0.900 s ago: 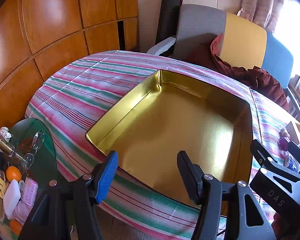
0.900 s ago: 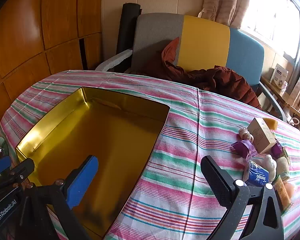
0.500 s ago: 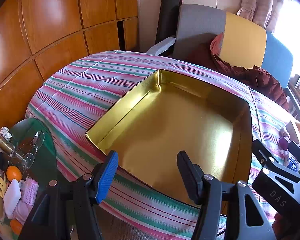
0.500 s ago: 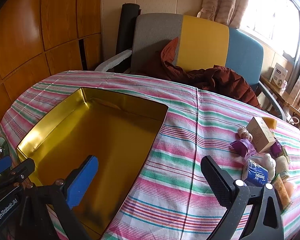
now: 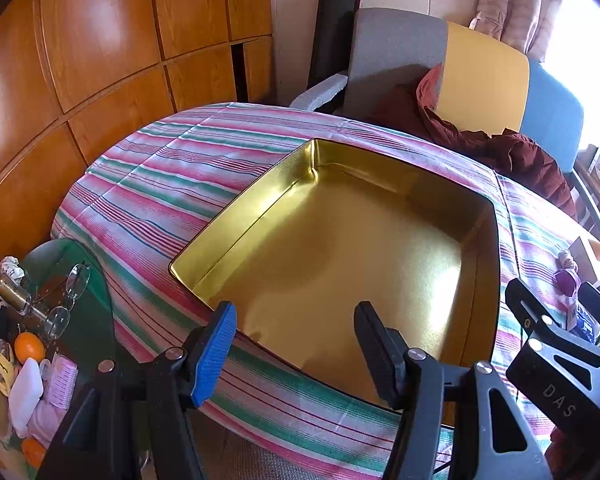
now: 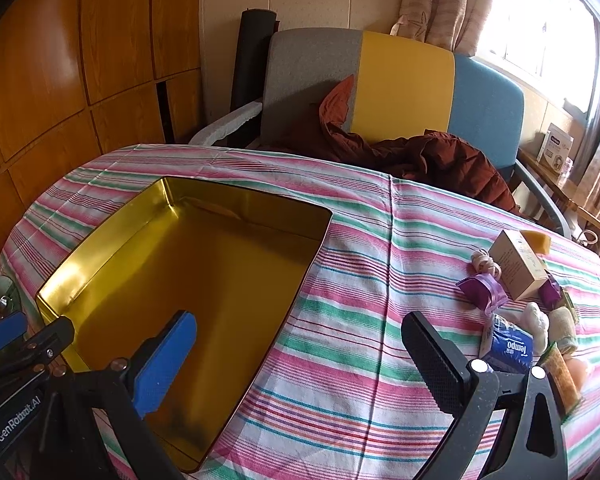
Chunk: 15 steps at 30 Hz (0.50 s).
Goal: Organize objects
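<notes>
- Left wrist view: the left gripper [image 5: 296, 344] has its jaws partly open, and nothing is held between them.
- Just past the jaws sits a big gold tin box [image 5: 236, 236] with nothing inside. Its near edge lies right under the gap between the two fingers.
- The box rests on a striped tablecloth [image 5: 160, 184] with pink, green and white lines.
- Off to the right of the jaws is the right gripper [image 5: 560, 308], close by and low.
- Past that gripper, a few small things peek out: a purple wrapped sweet [image 5: 567, 280] and a blue packet [image 5: 586, 322].
- Far to the left of the jaws, lower down, is a green glass side table [image 5: 96, 292] with eyeglasses [image 5: 70, 296] and an orange [image 5: 29, 347].

- Right wrist view: the right gripper [image 6: 300, 354] has its jaws wide open and holds nothing. Only tablecloth [image 6: 340, 320] shows between them.
- The gold tin box [image 6: 100, 248] lies ahead and to the left of the jaws; the blue finger [image 6: 162, 360] is over its inside.
- Just right of the black finger is a little pile: a blue Tempo tissue pack [image 6: 510, 346], a purple wrapped sweet [image 6: 482, 290], a small cardboard box [image 6: 518, 268] and a white lump [image 6: 536, 326].
- Straight ahead, past the table, a dark red jacket [image 6: 432, 156] lies on a grey, yellow and blue chair [image 6: 400, 84].
</notes>
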### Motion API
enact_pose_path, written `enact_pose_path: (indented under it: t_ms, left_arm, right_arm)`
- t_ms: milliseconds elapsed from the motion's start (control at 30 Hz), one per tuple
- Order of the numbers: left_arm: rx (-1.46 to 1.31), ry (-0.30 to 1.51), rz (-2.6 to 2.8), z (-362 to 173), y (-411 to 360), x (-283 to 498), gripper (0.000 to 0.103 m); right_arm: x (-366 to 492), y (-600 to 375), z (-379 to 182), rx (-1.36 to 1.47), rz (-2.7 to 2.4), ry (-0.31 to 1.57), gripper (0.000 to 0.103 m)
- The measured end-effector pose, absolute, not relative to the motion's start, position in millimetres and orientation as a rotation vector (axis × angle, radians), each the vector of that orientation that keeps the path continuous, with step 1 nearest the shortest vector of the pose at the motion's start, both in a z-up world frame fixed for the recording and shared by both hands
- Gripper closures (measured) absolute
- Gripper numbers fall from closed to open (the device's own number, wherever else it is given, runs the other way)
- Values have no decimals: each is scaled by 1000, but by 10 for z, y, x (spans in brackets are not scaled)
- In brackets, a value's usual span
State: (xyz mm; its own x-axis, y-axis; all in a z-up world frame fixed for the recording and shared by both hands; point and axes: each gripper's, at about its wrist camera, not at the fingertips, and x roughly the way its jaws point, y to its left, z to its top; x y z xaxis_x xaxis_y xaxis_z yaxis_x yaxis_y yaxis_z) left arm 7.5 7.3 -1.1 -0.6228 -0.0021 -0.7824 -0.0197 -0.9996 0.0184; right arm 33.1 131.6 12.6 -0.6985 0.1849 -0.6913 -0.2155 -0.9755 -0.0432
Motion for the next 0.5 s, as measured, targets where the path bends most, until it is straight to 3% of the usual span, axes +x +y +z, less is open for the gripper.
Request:
enact_pose_path:
  t_ms: [500]
  left_arm:
    - [-1339,55,2784,-10,205,167,41]
  right_arm:
    - [492,1482,180,-1056,2694,79,0]
